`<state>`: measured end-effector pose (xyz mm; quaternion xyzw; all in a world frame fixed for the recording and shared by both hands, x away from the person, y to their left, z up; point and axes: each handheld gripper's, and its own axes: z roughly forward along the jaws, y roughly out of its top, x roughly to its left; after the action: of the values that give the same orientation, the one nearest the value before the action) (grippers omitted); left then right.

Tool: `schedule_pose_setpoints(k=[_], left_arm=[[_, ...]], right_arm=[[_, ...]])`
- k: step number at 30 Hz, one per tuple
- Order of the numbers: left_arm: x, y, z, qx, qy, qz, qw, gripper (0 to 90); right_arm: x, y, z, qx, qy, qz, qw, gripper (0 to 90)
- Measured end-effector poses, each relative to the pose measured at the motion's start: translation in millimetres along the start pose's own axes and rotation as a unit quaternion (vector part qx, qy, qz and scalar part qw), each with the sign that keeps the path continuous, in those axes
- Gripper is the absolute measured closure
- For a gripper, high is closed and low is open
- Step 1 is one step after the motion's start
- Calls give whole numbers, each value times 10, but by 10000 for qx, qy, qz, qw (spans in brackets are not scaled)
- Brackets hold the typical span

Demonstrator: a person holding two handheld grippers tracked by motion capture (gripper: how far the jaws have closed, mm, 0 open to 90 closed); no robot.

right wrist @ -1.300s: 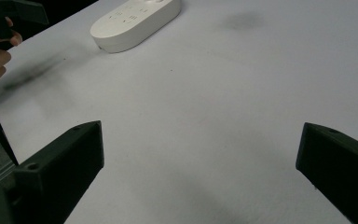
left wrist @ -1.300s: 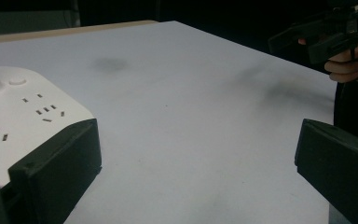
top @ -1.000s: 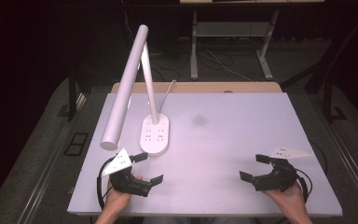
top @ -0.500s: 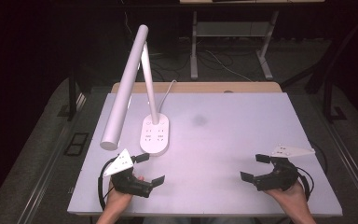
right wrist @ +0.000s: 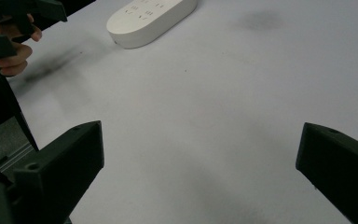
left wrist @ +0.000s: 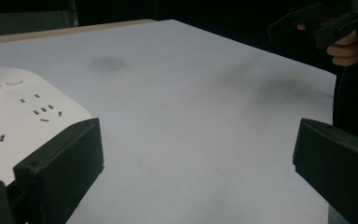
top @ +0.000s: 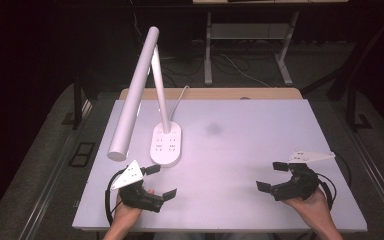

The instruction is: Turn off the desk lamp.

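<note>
Lamp base (left wrist: 14, 121) in the left gripper view: cut off by the left edge, near corner hidden behind the gripper's own jaw. Stem is a sliver at the edge. Socket markings too small to read.

Right gripper view: the base's far end runs off the top edge, so stem and head are out of frame. Person's left hand (right wrist: 7, 53) clipped at the left edge.

High view: both forearms cut off at the bottom. Lamp cable (top: 180, 97) drops behind the counter (top: 260, 150) back edge, end hidden. Room behind too dark to make out.
</note>
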<state>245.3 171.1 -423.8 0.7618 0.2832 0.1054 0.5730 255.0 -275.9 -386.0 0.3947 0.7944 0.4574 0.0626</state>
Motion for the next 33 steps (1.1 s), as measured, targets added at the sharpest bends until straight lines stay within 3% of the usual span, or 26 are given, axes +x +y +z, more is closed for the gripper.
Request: schedule_pose_setpoints(k=[11,33], left_arm=[[-3,-1,-7,-11,48,-13,10000,8],[2,-1,-16,-2,84,-6,10000,5]], right_arm=[[-67,213,28,142,48,-138,9998,8],[-161,566,186,249,200,-163,9994,8]])
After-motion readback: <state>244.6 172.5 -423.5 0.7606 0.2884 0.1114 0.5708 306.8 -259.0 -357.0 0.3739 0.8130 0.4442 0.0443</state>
